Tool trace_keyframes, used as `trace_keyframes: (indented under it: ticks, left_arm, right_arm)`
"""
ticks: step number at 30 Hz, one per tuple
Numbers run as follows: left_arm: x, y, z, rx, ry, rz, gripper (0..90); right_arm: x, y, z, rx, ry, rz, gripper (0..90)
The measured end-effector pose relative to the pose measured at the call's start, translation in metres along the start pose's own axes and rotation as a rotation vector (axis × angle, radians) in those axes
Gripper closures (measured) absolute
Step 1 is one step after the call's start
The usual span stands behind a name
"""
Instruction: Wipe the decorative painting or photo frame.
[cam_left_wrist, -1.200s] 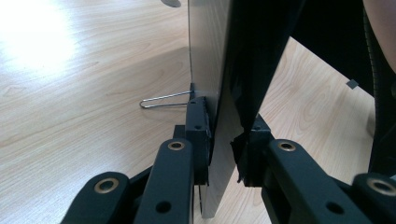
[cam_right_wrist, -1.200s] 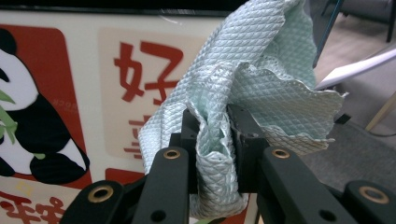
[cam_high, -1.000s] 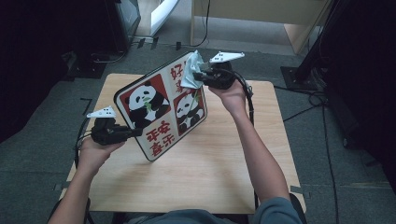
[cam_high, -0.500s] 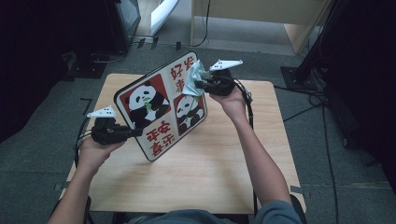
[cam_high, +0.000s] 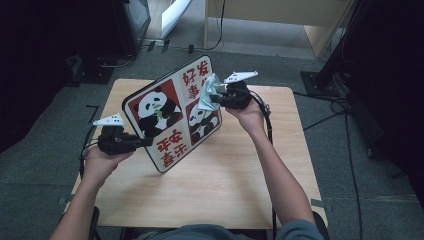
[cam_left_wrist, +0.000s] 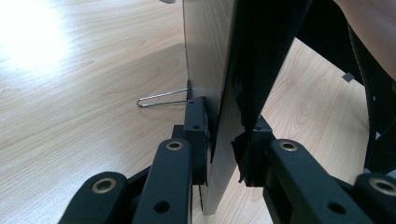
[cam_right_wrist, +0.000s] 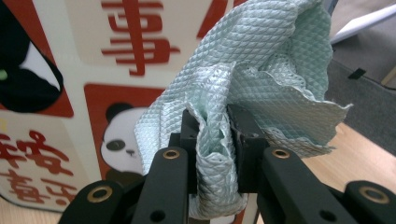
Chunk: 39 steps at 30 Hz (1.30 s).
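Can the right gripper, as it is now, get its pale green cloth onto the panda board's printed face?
Probably yes. The right gripper holds the pale green waffle-textured cloth at the face of the square panda-printed board, which the left gripper holds tilted up toward it; nothing lies between.

Over the last second the right gripper (cam_high: 216, 96) has slid its pale green cloth (cam_high: 207, 91) down the face of the panda sign (cam_high: 172, 118), from the top corner beside the red characters toward the small lower panda. The right hand (cam_high: 250, 114) came nearer the person with it.
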<state>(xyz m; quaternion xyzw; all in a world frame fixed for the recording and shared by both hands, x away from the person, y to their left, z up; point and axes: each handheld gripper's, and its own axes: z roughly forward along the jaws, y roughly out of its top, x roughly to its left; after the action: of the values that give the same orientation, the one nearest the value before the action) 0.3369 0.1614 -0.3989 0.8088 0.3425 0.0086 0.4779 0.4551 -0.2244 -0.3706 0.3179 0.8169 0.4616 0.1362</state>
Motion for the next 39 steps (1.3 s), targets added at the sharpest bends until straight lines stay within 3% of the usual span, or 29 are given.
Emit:
trace_keyframes:
  ticks: [25,39]
  left_arm:
    - [-0.001,0.000,0.000,0.001,-0.005,0.006,76.5]
    - [0.000,0.000,0.000,0.006,-0.011,0.009,76.2]
  right_arm:
    - [-0.001,-0.039,0.012,0.077,0.016,0.043,77.9]
    - [-0.003,-0.066,0.022,0.121,0.022,0.097,77.8]
